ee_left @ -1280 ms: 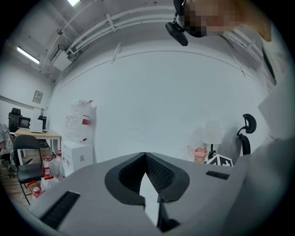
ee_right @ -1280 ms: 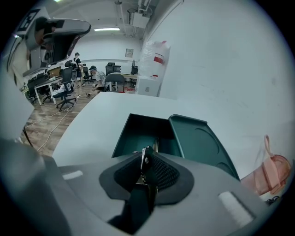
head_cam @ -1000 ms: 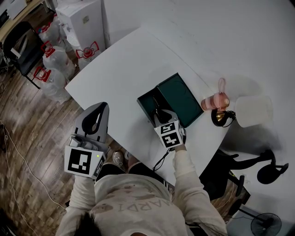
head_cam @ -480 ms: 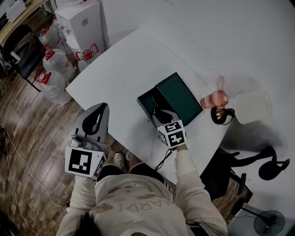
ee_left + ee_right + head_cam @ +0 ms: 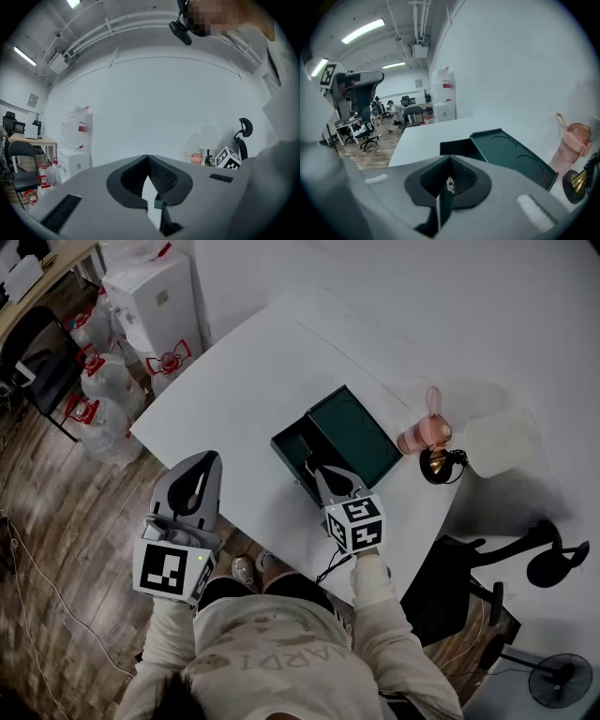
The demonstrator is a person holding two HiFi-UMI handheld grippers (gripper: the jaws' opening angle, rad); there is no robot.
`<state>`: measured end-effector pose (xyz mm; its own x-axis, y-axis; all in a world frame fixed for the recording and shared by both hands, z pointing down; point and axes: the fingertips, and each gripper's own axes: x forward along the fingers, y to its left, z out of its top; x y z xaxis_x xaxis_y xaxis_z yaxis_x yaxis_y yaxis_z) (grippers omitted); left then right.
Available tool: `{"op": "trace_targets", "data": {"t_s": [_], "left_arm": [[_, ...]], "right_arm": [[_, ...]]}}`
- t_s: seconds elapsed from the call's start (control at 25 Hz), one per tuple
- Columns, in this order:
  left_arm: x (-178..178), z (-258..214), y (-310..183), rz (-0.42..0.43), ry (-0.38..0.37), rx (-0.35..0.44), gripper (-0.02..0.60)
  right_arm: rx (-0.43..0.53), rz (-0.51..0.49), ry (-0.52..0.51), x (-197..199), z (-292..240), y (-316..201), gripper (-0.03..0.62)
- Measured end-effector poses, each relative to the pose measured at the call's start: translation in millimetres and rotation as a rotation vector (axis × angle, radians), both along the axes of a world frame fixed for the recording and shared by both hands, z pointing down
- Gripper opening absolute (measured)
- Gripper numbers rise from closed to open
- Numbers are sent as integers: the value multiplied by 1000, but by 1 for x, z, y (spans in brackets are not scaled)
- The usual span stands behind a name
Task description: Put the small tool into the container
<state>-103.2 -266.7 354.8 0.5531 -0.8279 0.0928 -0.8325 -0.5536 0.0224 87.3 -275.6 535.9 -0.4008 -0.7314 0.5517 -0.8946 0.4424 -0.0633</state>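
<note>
To the far left of the left tool (image 5: 202, 459), on the wooden floor (image 5: 56, 484), water jugs (image 5: 103, 381) stand in a cluster beside a white cabinet (image 5: 155, 296). The left tool is held at the near-left edge of the white worktop (image 5: 244, 371), well apart from everything on it. In the left gripper view its jaws (image 5: 148, 161) are pressed together at the tips with nothing gripped.

To the right of it, beyond a bare stretch of worktop, the dark green container (image 5: 291, 451) lies open. Its lid (image 5: 354, 432) is folded out flat on the side away from the left tool. The right tool (image 5: 315, 468) points at the container from the near side, and the open compartment (image 5: 457, 149) sits just beyond its tips. Its jaws (image 5: 450, 160) are pressed together. A small pale glint shows low between the pads, too small to tell what it is. The small implement cannot be picked out, as the compartment is dark inside.

Further right of the right tool, past the lid, a pink bottle (image 5: 419, 434) stands just beside a lamp (image 5: 439, 465) with a brass base.
</note>
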Motion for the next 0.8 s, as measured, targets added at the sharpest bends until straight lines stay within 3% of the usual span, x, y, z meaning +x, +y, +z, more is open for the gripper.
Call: {"op": "trace_targets", "data": {"t_s": [0.8], "left_arm": [[16, -23, 39, 103, 14, 60, 5]], "right_arm": [[266, 221, -95, 22, -98, 74, 9]]}}
